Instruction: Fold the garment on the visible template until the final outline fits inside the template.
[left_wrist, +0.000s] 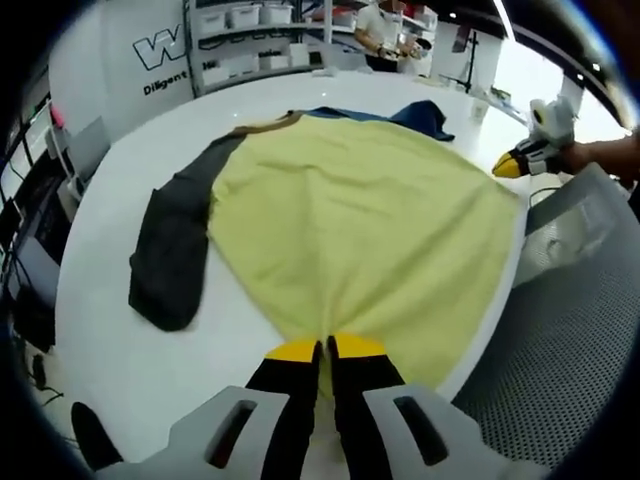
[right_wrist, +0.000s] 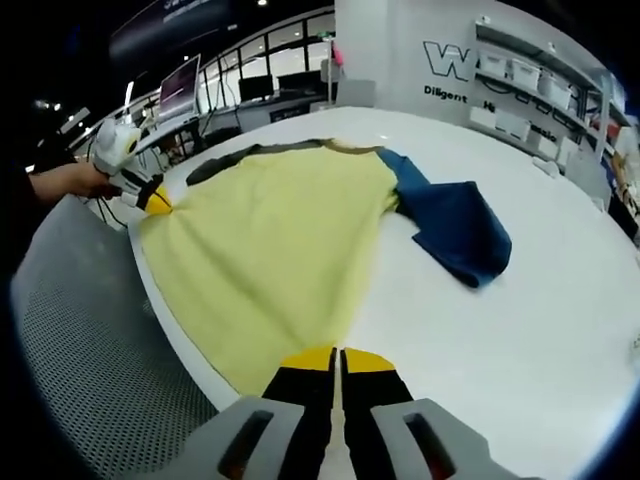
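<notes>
A garment with a yellow body (left_wrist: 370, 210) lies spread on the white round table (left_wrist: 120, 330). Its dark grey sleeve (left_wrist: 170, 250) lies to one side and its blue sleeve (left_wrist: 428, 116) at the far end. My left gripper (left_wrist: 325, 350) is shut on the yellow hem at the near table edge. The right gripper (left_wrist: 512, 165) pinches the other hem corner. In the right gripper view my right gripper (right_wrist: 338, 358) is shut on the yellow hem (right_wrist: 270, 250), the blue sleeve (right_wrist: 455, 232) lies to the right, and the left gripper (right_wrist: 152, 197) holds the far corner.
A grey perforated surface (left_wrist: 570, 360) borders the table's near edge, also seen as grey mesh (right_wrist: 90, 340). Shelves with boxes (left_wrist: 245, 30) and a person (left_wrist: 385, 25) stand behind the table. Monitors (right_wrist: 180, 90) line the far side. A hand (right_wrist: 70, 182) holds the left gripper.
</notes>
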